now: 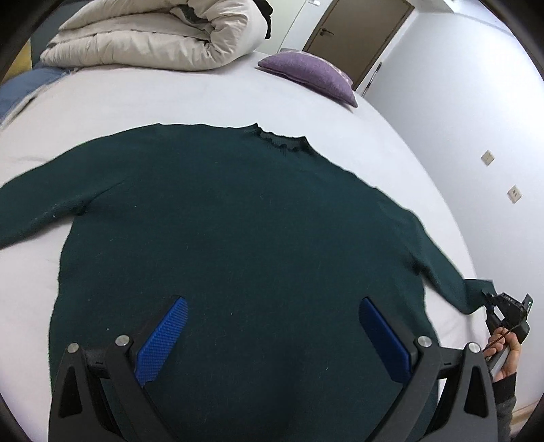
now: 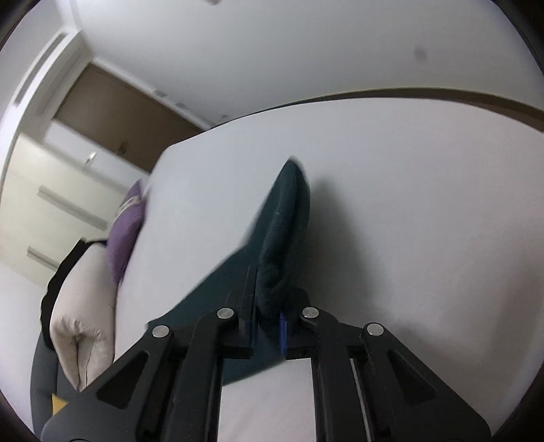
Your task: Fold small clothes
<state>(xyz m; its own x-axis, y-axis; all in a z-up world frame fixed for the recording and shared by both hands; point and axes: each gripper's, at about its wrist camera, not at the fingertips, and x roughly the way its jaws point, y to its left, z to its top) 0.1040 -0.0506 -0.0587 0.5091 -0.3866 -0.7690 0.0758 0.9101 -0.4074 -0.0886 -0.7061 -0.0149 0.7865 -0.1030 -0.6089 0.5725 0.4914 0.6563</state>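
Observation:
A dark green sweater lies flat on the white bed, collar away from me, both sleeves spread out. My left gripper is open and hovers over the sweater's lower body, blue pads wide apart. My right gripper is shut on the cuff of the right sleeve and holds it lifted off the sheet. In the left wrist view the right gripper shows at the far right, at the sleeve end.
A rolled cream duvet lies at the head of the bed, with a purple pillow beside it. The right bed edge runs close to a white wall. A brown door stands behind.

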